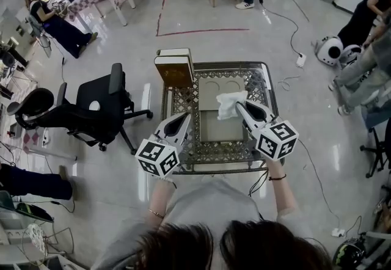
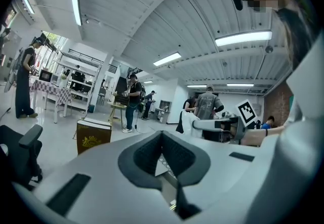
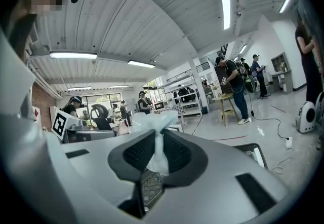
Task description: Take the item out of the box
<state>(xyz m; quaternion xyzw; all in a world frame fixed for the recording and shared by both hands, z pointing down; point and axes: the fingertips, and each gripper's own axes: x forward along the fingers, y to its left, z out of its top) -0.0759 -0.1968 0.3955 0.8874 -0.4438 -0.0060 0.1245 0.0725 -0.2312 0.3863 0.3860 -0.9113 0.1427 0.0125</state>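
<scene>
A flat open box (image 1: 215, 130) with a pale insert lies in the middle of a metal lattice table (image 1: 183, 101). My right gripper (image 1: 239, 105) hangs over its far right corner, shut on a crumpled white wrapping (image 1: 230, 104). In the right gripper view the white wrapping (image 3: 155, 122) is pinched between the dark pads (image 3: 135, 153) and bunches above them. My left gripper (image 1: 185, 117) hovers at the box's left edge; its jaws meet at the tip with nothing between them. In the left gripper view (image 2: 162, 137) the wrapping (image 2: 187, 122) shows at the right.
A brown book-like case (image 1: 174, 67) with a gold emblem stands upright at the table's back left corner. A black office chair (image 1: 91, 107) is close on the left. Cables (image 1: 293, 30) trail over the floor at the right. People stand and sit around the room's edges.
</scene>
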